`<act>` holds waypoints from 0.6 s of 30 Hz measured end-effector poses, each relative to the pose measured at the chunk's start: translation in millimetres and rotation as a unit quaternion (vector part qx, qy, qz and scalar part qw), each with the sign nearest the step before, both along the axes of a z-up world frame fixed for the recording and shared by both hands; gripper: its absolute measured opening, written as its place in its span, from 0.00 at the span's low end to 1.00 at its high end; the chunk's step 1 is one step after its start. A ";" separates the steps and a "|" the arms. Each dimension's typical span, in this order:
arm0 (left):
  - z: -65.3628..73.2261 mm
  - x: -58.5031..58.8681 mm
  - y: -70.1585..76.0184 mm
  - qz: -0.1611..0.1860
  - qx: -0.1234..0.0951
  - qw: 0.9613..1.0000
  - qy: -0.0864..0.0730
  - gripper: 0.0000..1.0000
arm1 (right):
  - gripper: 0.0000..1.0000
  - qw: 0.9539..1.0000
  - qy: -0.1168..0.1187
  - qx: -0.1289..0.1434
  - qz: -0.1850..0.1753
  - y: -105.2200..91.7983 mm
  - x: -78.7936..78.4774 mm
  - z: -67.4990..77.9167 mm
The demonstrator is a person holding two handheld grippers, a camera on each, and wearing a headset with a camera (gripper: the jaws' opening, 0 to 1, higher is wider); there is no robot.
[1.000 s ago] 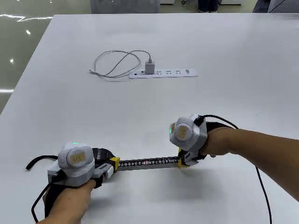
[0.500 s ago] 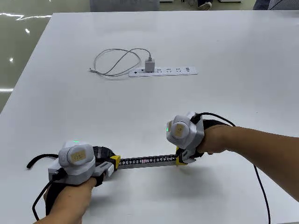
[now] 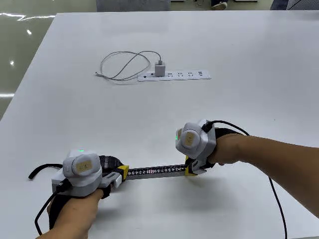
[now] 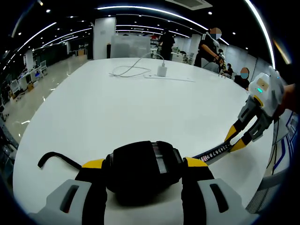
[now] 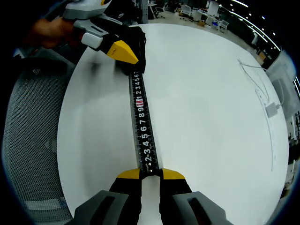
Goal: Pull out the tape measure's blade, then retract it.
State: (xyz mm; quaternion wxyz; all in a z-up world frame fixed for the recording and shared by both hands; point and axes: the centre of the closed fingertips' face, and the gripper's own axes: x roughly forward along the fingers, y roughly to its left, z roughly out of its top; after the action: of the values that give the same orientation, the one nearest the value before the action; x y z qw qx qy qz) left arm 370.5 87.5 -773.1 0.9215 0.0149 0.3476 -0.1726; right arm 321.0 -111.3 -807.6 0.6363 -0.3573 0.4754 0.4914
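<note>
Lower centre, head view: our left claw [image 4: 144, 164] clamps the tape measure's case [image 3: 108, 163], our right claw [image 5: 150, 174] pinches the blade [image 5: 140, 112] by its tip over the desk [image 3: 199, 45]; should that pinch slip, we judge the spring would whip the blade back.

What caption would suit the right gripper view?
Right gripper pinches the blade at its end; left gripper clamps the case.

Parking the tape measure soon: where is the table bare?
Bare: the stretch between the power strip and the blade, and the table at far right. Crowded: the near edge, where left gripper and right gripper hold the tape measure.
</note>
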 end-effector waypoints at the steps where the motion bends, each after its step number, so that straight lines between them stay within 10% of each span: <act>1: 0.0 0.0 0.0 0.000 0.000 1.000 0.000 0.61 | 0.10 1.000 0.000 0.000 0.000 0.3 0.2 -0.2; 18: -0.2 -0.2 0.1 0.000 0.000 1.000 0.000 0.61 | 0.10 1.000 0.001 -0.001 0.006 7.4 2.1 -0.7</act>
State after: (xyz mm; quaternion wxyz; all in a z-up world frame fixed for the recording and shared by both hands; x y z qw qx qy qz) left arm 370.4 87.6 -773.3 0.9214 0.0149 0.3479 -0.1727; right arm 323.1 -103.9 -808.3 0.6327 -0.3604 0.4742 0.4949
